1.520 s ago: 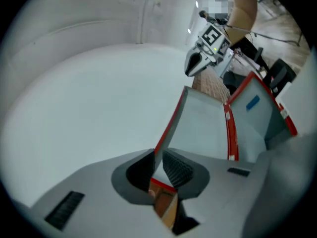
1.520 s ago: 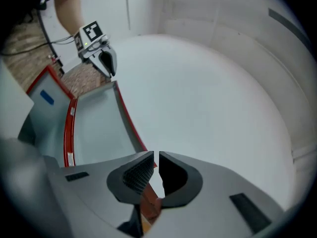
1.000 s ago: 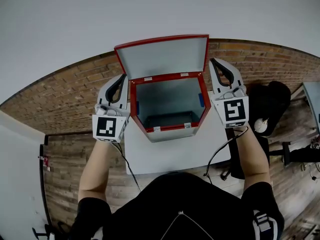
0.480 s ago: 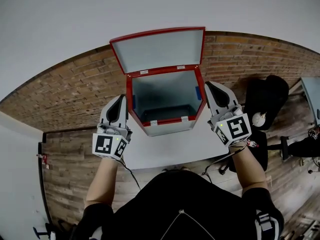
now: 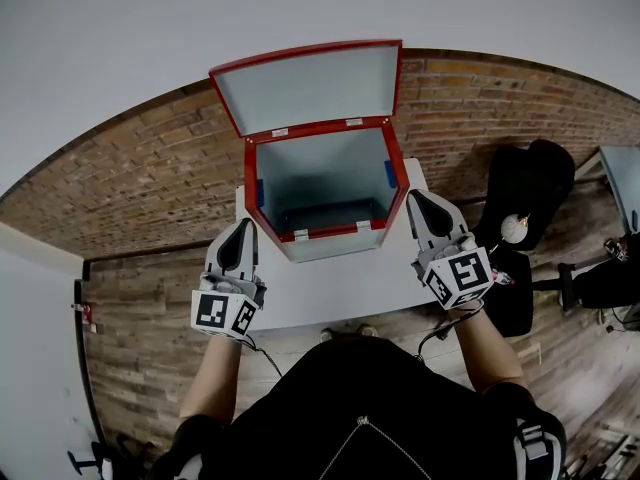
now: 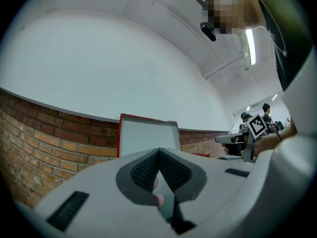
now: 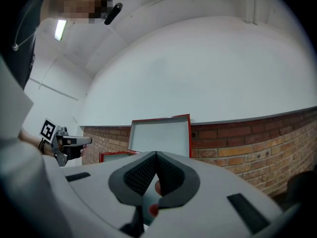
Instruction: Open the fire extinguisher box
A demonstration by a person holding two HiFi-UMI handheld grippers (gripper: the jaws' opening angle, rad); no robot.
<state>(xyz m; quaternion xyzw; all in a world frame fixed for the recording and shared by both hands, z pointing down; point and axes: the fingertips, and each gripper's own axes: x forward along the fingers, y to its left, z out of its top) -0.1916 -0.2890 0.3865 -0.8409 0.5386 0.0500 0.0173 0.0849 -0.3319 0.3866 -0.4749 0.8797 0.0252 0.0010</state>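
Observation:
The red fire extinguisher box [image 5: 322, 190] stands on a white table [image 5: 330, 288], its lid [image 5: 308, 88] swung up and back against the wall. Its grey inside looks empty. My left gripper [image 5: 241, 231] is shut and holds nothing, near the box's front left corner. My right gripper [image 5: 419, 203] is shut and empty too, by the front right corner. Neither touches the box. The raised lid [image 6: 147, 138] shows in the left gripper view, and the lid [image 7: 161, 134] shows again in the right gripper view above the closed jaws.
A brick wall base [image 5: 130, 188] runs behind the table under a white wall. A black chair [image 5: 530, 198] stands at the right on the wooden floor. Cables [image 5: 440, 328] hang from the table's front edge. People stand far off in the left gripper view.
Both grippers have drawn back from the box's sides toward me and lower on the table. The box stays open with its lid up.

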